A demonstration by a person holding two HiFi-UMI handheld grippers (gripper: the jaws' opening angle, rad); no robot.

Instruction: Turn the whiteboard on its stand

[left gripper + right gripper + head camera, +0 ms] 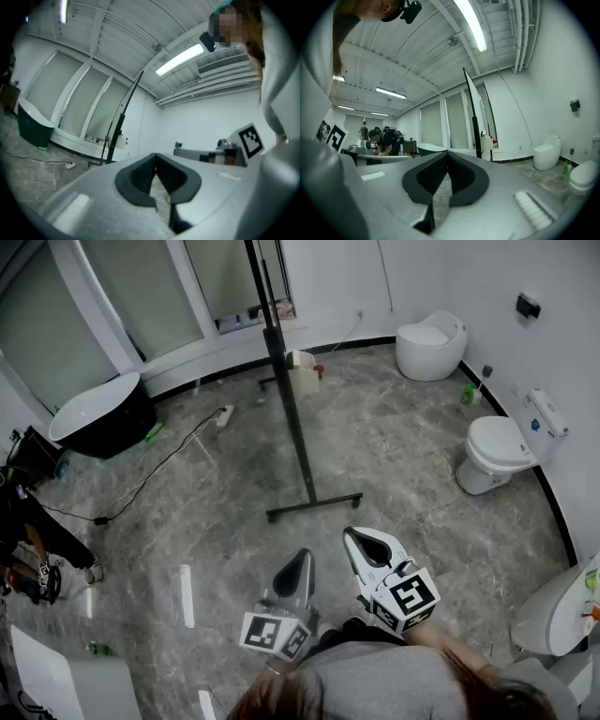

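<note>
Jaws clenched and empty, the left gripper [302, 557] and right gripper [351, 534] face the edge-on whiteboard on its black metal stand [289, 399], standing on a grey marbled floor [394, 456]. Only the right gripper view shows a dark-clothed person [386, 140].

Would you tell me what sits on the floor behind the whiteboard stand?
A white container with a red part, beside the far foot of the stand. The stand covers whatever lies straight behind it.
</note>
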